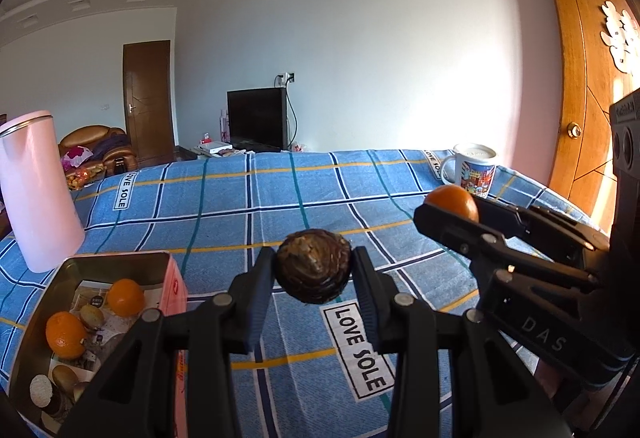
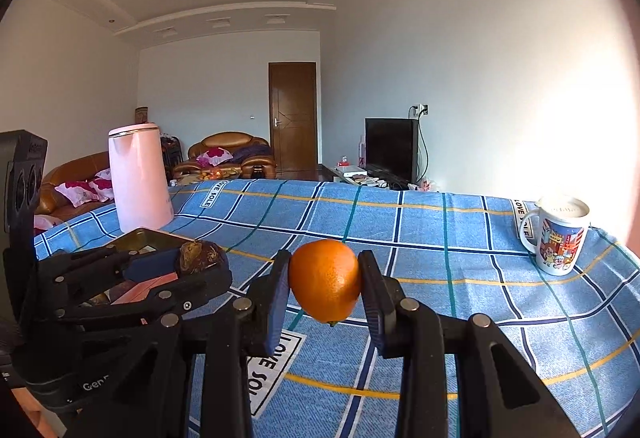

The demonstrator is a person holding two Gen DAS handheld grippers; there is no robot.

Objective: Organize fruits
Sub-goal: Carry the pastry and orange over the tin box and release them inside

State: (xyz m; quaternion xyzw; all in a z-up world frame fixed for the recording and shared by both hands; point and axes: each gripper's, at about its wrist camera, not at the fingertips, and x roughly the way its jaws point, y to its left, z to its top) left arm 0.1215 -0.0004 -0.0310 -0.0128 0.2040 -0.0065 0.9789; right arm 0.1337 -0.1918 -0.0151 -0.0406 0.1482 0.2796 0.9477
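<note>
My left gripper is shut on a dark brown wrinkled fruit, held above the blue checked tablecloth. My right gripper is shut on an orange, also lifted off the cloth. In the left wrist view the right gripper shows at the right with the orange. The right wrist view has the left gripper at the left with the brown fruit. A metal tin at lower left holds two oranges and several small brown fruits.
A tall pink kettle stands at the left behind the tin. A printed mug sits near the table's far right corner, also seen as the mug. A wooden door is close on the right.
</note>
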